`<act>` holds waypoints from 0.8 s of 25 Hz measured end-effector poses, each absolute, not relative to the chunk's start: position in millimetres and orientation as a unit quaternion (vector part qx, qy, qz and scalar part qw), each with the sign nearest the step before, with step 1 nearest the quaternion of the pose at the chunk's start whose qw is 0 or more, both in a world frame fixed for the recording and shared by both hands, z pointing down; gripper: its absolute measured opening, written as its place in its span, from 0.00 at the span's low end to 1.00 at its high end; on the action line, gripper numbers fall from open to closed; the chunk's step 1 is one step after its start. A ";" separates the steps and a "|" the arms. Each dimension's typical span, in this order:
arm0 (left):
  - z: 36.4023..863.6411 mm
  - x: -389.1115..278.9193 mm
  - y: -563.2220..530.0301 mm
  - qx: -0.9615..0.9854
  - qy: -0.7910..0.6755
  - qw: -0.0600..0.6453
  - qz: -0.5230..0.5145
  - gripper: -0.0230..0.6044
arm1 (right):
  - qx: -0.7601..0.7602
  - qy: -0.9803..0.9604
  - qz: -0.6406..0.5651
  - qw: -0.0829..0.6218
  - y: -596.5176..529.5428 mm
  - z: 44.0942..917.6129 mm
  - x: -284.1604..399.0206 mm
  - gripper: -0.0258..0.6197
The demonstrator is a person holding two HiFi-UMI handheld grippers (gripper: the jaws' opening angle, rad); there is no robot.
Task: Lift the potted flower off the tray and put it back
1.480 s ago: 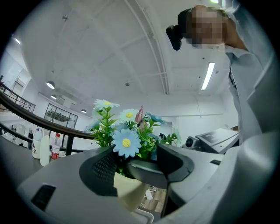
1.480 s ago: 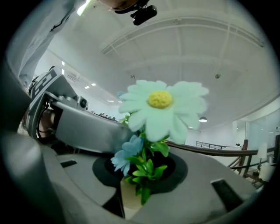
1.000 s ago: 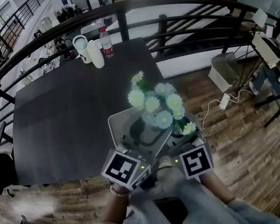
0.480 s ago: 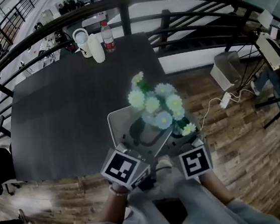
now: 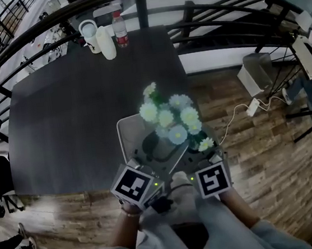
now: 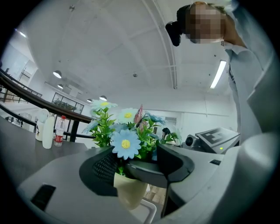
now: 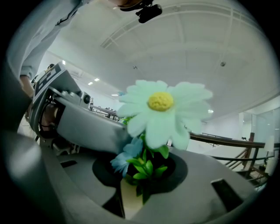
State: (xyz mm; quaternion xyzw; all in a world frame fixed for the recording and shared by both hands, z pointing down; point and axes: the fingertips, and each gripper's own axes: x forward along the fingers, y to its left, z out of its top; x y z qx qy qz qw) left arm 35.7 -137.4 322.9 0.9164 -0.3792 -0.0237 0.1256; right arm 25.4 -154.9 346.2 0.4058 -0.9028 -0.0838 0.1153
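A potted flower [image 5: 170, 118] with pale blue and white daisies and a cream pot [image 6: 130, 193] hangs just over the white tray [image 5: 125, 134] at the dark table's near right corner. My left gripper [image 5: 168, 158] reaches in from the lower left. Its jaws are shut on the pot [image 7: 130, 199] below the blooms, as the left gripper [image 6: 133, 168] view shows. My right gripper [image 5: 200, 150] comes from the lower right, and the right gripper [image 7: 140, 175] view shows it shut on the same pot. In the head view the pot is hidden under the flowers.
A white jug [image 5: 88, 33], a white bottle [image 5: 106, 46] and a red-labelled water bottle [image 5: 120, 33] stand at the table's far edge. A black railing [image 5: 141, 4] runs behind. The table's right edge drops to wooden floor [image 5: 261, 153] beside the tray.
Both grippers and the potted flower have sunk a little toward the tray. The grip looks unchanged. The head view has shifted, so the table now sits higher in the picture.
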 end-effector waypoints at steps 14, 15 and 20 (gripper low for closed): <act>377.1 43.5 -153.0 0.903 -0.395 0.167 0.005 0.46 | 0.383 -0.911 -0.048 0.142 -167.5 403.1 32.3 0.24; 381.0 44.4 -153.7 0.903 -0.395 0.170 0.008 0.46 | 0.382 -0.912 -0.045 0.145 -167.8 407.3 33.3 0.24; 399.5 49.1 -159.9 0.899 -0.397 0.182 0.023 0.46 | 0.376 -0.913 -0.032 0.155 -173.2 425.4 38.2 0.24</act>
